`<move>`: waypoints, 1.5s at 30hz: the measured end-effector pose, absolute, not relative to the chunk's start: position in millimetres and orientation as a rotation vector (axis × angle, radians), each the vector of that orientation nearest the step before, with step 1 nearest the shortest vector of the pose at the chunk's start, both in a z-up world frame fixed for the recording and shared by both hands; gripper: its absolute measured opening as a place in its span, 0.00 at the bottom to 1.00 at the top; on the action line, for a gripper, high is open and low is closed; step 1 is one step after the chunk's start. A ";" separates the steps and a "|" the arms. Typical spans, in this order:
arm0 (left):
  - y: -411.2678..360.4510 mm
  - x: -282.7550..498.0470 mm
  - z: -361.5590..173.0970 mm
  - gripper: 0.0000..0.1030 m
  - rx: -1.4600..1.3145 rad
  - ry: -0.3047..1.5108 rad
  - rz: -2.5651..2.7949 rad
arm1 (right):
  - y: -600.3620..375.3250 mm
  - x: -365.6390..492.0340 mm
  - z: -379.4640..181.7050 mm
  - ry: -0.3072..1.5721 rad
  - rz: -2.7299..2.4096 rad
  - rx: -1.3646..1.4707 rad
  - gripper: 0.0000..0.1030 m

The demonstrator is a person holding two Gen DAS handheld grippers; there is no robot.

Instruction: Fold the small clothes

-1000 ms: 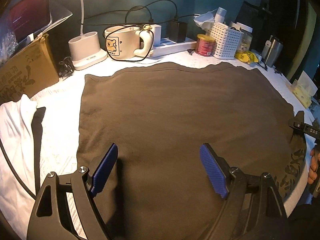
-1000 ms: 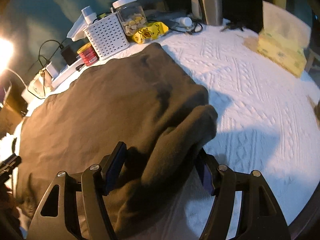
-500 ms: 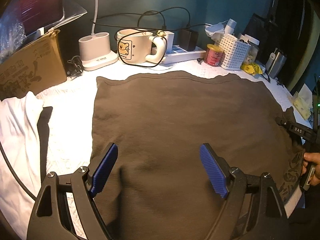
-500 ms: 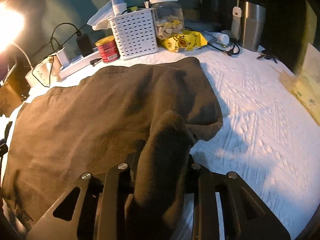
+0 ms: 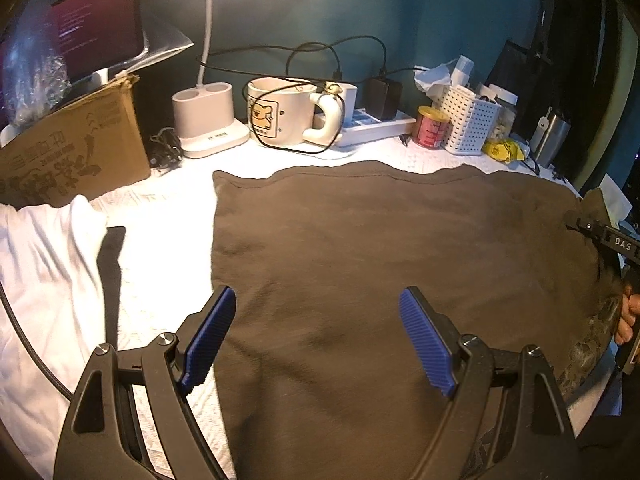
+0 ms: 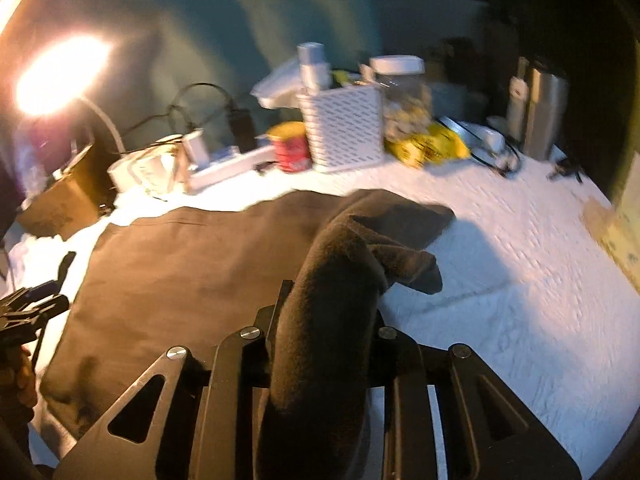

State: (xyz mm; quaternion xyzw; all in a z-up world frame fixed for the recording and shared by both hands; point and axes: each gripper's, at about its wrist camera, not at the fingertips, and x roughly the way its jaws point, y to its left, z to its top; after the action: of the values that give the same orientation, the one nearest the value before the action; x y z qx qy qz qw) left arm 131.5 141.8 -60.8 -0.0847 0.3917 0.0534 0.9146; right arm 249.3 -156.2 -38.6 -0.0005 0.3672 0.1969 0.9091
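A dark brown garment [image 5: 380, 248] lies spread flat on the white quilted table cover [image 5: 160, 216]. My left gripper [image 5: 316, 336] is open and empty, hovering over the garment's near left part. My right gripper [image 6: 324, 312] is shut on a bunched fold of the brown garment [image 6: 332, 280] at its right edge and holds it lifted off the cover. The rest of the garment [image 6: 192, 264] still lies flat. The right gripper also shows at the far right of the left wrist view [image 5: 608, 236].
White clothes [image 5: 44, 264] lie at the left. Along the back stand a cardboard box [image 5: 76, 148], a lamp base [image 5: 208, 120], a mug [image 5: 288, 112], a power strip [image 5: 372, 124], a red tin [image 5: 430, 126], a white basket [image 5: 468, 124] and a steel tumbler [image 6: 544, 108].
My right gripper closed on the garment's right edge and has lifted the bunched fold up. My left gripper stayed open and drew back and up a little.
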 end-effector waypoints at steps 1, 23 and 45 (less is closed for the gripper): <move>143.3 130.2 -60.8 0.81 -0.177 0.803 0.112 | -150.1 247.8 -35.7 0.752 0.421 -0.009 0.24; 185.9 91.5 -55.0 0.81 -0.245 0.714 0.145 | -12.3 211.8 -25.7 0.739 0.704 -0.157 0.23; 225.3 63.1 -61.4 0.81 -0.265 0.721 0.232 | 91.4 165.4 -57.4 0.908 1.028 -0.311 0.35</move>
State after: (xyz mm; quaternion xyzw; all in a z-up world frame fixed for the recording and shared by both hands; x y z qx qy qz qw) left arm 63.1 225.3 -61.4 -0.1288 0.3509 0.1129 0.9206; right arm 165.4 91.4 -57.4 -0.1429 0.4175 0.4725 0.7629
